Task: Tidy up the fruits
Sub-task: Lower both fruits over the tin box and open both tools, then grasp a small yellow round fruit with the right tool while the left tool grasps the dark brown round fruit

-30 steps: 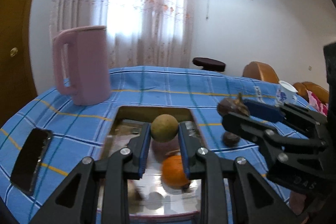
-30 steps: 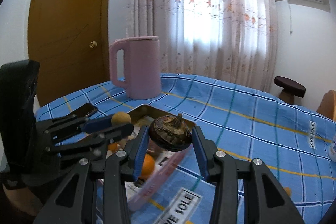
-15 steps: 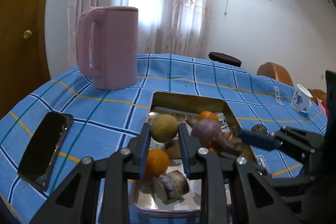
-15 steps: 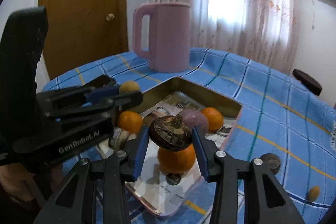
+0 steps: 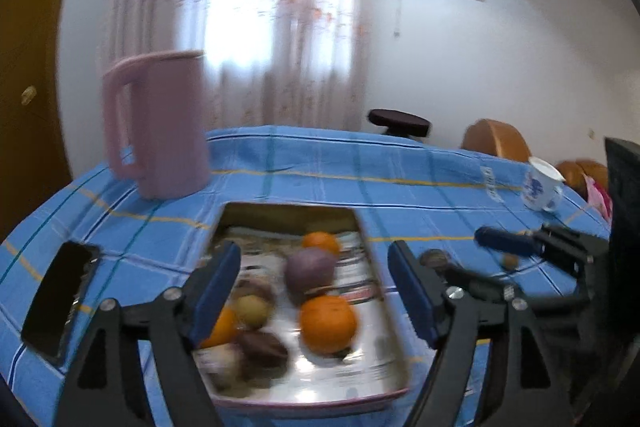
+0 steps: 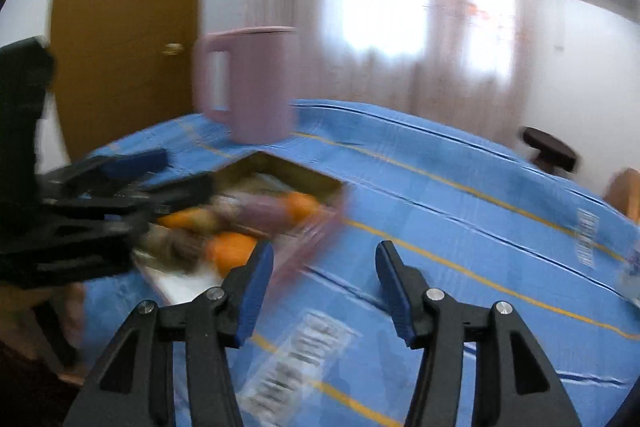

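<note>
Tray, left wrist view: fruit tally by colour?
In the tray, some of it blurred:
Orange: 3
Purple: 1
Yellow-green: 1
Dark brown: 1 clear; another blurred dark shape behind the yellow-green one, not counted
Total: 6 sure.

Left gripper (image 5: 314, 291) opening, green fruit (image 5: 251, 310) released into tray (image 5: 394, 343); right gripper (image 6: 324, 285) opening, emptied.
</note>
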Motion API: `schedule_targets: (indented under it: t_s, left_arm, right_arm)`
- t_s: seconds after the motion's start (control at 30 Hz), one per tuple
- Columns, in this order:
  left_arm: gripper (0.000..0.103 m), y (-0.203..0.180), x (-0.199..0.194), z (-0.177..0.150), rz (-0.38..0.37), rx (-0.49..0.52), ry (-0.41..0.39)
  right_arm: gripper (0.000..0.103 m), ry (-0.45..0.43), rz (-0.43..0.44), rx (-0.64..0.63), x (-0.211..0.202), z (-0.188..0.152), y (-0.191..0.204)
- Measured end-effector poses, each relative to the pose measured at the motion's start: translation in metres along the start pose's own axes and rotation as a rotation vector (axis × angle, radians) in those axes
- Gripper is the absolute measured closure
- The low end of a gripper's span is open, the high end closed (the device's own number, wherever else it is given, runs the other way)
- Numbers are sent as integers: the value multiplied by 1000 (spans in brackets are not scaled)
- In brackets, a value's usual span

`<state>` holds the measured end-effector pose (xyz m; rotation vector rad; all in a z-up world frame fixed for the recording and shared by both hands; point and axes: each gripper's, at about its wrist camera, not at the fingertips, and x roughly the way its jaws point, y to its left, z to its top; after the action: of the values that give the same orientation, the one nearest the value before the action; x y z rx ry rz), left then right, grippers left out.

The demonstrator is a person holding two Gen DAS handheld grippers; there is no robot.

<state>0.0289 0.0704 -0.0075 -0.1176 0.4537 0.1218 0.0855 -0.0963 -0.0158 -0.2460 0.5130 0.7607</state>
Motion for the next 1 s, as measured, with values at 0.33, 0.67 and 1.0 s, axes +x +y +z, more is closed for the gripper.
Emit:
schedule_targets:
  t_s: [0.33,0.67,1.0]
  left_arm:
    - [24,-96,46,0,-148,119,129]
    - [25,-113,98,-4,-156,126,274]
    - [43,-111,132,-6,-169,136,404]
  right_arm:
    - [48,121,-246,223,-6,-36,-115]
    - [55,246,-218,291,26,-48,-138]
    - [67,308,-174,301,37,-54,-139]
